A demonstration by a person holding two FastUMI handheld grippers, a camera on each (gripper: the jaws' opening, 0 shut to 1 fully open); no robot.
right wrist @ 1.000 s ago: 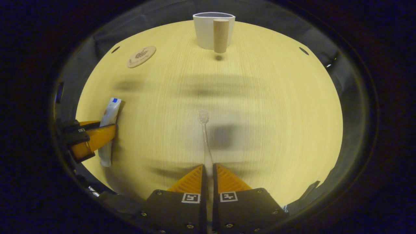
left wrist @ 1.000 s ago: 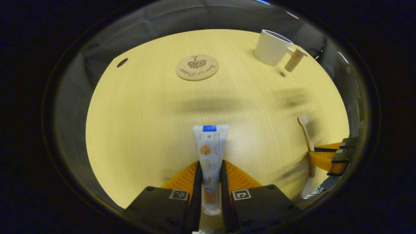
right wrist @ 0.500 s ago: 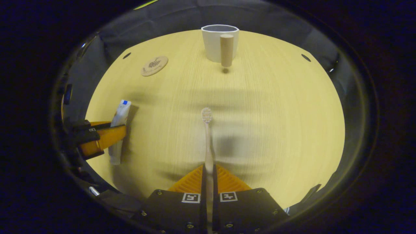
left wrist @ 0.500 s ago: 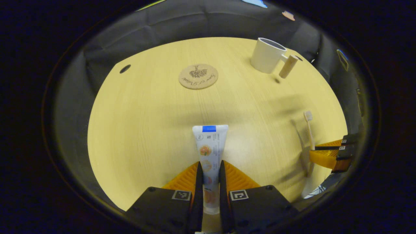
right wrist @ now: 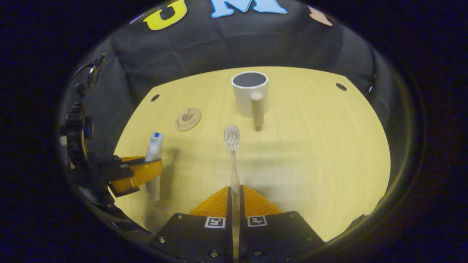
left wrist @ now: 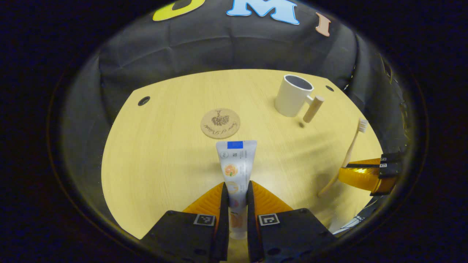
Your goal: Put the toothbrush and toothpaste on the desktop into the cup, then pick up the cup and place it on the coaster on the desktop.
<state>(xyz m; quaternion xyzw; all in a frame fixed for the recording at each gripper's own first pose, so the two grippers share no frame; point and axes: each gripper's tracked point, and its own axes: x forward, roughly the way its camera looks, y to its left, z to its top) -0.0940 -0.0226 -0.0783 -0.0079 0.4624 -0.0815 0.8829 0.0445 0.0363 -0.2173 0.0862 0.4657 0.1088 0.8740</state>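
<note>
Between the left gripper (left wrist: 237,193) fingers, pinched — the toothpaste (left wrist: 236,164); between the right gripper (right wrist: 234,193) fingers — the toothbrush (right wrist: 232,146), likewise pinched.

Warm overhead light brightens the table (left wrist: 157,153), soft shadows smear across it, fisheye edges bend and darken, centre stays sharp.

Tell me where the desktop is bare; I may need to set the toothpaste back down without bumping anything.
Bare wood lies between the coaster and the left edge of the desktop, and to the right of the cup in the right gripper view. It is crowded between coaster and cup, and near the toothbrush and toothpaste, both gripped.
</note>
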